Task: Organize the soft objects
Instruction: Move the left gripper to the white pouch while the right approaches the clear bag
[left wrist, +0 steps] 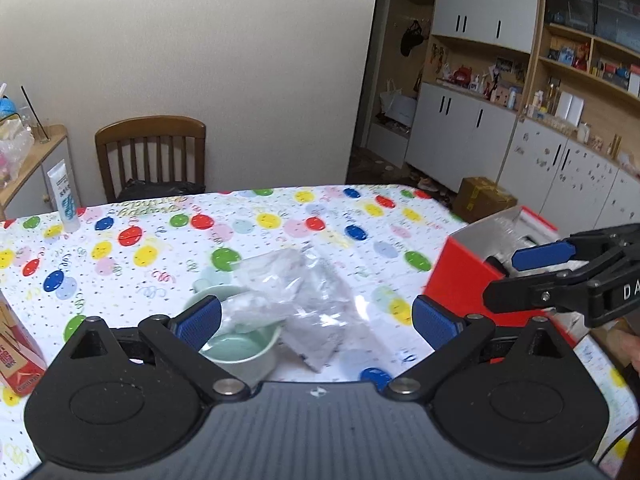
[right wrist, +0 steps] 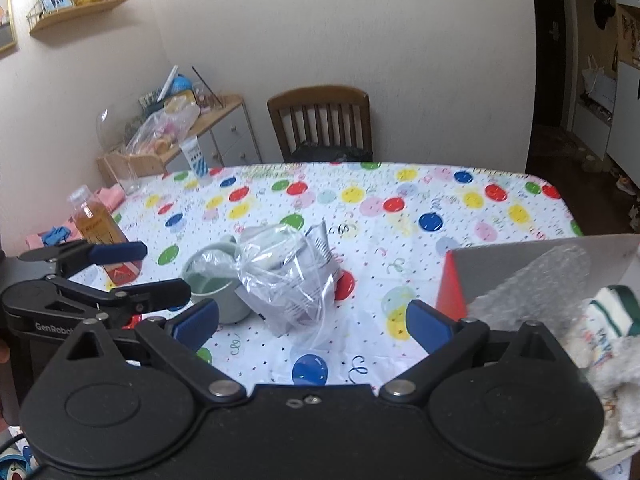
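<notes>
Room: plain cream wall (left wrist: 200,40); wooden slat-back chair (left wrist: 152,152) against it; white-and-wood cabinet wall (left wrist: 480,112) with open shelves; low side cabinet (right wrist: 224,132); wall shelf (right wrist: 80,12); balloon-print table (right wrist: 400,184).

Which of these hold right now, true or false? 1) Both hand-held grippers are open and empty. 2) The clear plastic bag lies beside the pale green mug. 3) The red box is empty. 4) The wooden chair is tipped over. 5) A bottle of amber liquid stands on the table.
1) True: the left hand-held gripper and the right hand-held gripper are open, with nothing between the pads.
2) True: the clear plastic bag lies against the pale green mug.
3) False: the red box holds bubble wrap and a cloth.
4) False: the wooden chair stands upright.
5) True: the bottle stands upright.
</notes>
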The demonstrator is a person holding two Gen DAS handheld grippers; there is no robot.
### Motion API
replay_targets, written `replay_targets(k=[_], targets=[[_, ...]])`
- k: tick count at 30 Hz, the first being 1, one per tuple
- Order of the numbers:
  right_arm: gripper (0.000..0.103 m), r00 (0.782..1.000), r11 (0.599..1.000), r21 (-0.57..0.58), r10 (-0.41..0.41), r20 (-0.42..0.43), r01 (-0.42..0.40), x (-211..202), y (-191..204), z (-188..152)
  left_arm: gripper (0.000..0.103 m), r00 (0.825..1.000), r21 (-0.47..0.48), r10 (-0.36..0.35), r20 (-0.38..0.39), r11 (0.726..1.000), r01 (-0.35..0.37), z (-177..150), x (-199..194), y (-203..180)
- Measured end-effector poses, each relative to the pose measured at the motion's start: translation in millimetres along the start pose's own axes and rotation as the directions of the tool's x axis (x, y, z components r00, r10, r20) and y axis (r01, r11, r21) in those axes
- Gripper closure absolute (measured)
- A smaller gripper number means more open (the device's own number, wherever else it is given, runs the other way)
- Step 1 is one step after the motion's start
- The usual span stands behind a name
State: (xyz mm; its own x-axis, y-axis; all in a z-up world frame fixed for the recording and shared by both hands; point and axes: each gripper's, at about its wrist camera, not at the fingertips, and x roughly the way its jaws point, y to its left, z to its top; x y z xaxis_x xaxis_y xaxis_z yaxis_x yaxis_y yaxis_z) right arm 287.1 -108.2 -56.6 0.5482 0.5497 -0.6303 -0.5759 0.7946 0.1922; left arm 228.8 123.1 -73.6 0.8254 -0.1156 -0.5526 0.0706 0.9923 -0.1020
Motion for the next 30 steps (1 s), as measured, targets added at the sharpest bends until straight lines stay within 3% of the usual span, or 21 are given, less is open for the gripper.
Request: replay_targets(k=[9,21,30], targets=[[0.004,0.999,1.0,-0.009,0.008,-0.054,-0.008,40,15,5,0.001,0.993,-0.032,0.102,-0.051,0.994,-0.104,-30,26,33],[0.011,0.988,0.999,-0.047,-0.033,-0.148,0.027,100,35,6,0.001,0.989,-0.047,0.12,-0.081,0.991,-0.124,-49,39,47],[0.027,0.981,0.995,-0.079,-0.075,-0.177,0.061,128,44,5,0.001,0.991,-0.051,0.08,-0.111,0.995,-0.086,-66,49,26]])
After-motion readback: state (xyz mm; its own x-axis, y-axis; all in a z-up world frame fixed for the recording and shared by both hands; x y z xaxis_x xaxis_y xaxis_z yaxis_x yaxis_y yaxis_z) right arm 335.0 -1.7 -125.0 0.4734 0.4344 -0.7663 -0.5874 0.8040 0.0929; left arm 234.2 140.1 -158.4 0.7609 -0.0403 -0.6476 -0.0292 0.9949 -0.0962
